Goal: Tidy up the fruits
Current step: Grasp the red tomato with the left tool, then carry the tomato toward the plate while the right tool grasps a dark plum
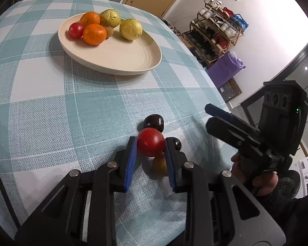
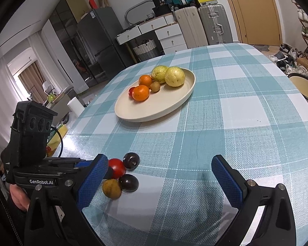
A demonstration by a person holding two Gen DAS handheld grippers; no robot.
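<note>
Two tongs working: my left tongs (image 1: 151, 145), low centre of the left view, clamp a red tomato (image 1: 150, 144) just above the tabletop (image 1: 51, 106); plate (image 1: 121, 61) upper left. My right tongs (image 2: 160, 172) gape wide, holding nothing.

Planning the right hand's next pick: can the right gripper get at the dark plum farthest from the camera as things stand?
Probably yes. The right gripper is open and empty, and the far plum lies bare on its plate side. The left gripper, shut on the tomato, crowds the near side.
</note>
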